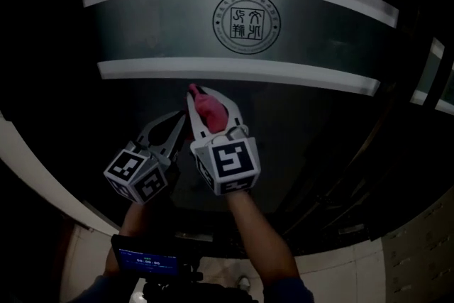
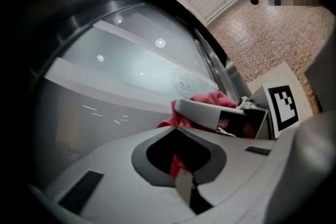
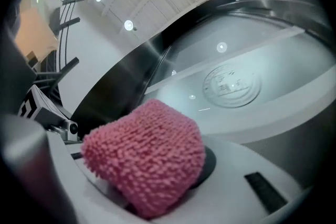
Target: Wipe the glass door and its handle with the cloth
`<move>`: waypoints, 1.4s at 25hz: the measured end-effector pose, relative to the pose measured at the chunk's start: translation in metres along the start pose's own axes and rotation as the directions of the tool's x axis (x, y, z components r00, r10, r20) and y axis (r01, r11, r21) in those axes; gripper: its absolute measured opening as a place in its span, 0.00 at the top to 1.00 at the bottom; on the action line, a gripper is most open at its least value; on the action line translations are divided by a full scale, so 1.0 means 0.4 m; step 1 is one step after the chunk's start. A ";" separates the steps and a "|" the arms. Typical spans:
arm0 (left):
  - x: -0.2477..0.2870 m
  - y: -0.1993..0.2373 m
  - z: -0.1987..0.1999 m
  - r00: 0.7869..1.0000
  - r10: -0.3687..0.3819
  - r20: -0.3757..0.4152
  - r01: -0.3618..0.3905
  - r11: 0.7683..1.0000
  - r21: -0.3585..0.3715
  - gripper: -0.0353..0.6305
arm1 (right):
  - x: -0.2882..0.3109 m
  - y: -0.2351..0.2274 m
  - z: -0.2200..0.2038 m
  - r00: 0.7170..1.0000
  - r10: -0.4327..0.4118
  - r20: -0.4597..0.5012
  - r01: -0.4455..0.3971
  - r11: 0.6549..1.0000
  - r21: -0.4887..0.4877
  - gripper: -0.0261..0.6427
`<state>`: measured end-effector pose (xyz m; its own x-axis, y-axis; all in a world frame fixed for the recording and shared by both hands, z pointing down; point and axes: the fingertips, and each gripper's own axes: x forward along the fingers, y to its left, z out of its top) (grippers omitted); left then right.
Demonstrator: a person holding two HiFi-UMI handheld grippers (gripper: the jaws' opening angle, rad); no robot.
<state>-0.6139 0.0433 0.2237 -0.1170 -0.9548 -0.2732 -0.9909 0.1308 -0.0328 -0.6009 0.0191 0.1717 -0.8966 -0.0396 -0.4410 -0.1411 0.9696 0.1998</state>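
Nearest me, low in the head view, a small lit screen (image 1: pixel 147 260) sits between my forearms. Above it my two grippers are side by side, their marker cubes almost touching. The left gripper (image 1: pixel 179 118) has its jaws pressed together at the tips, with nothing pinched; through the gap behind the tips I see only pink from its neighbour. The right gripper (image 1: pixel 206 100) reaches a little further forward and pinches the cloth (image 1: pixel 211 113), a pink nubbly wad bulging between its jaws, one end poking past the tips. Whether the cloth touches the glass I cannot tell. Beyond it stands the door (image 1: pixel 156 25), dark and tinted. Two pale frosted bands (image 1: pixel 234 69) cross it, and between them is a round seal (image 1: pixel 247 23)
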 end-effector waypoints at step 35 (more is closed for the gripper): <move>0.362 -0.494 -0.175 0.889 -0.451 -0.082 0.449 0.892 -0.047 0.93 | -0.391 -0.526 -0.016 0.894 -0.441 -0.074 0.434 0.896 -0.094 0.88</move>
<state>-0.4399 -0.1393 0.2579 0.3376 -0.9293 -0.1495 -0.9399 -0.3243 -0.1064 -0.4335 -0.1803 0.2043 -0.7706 -0.4813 -0.4179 -0.5553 0.8288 0.0694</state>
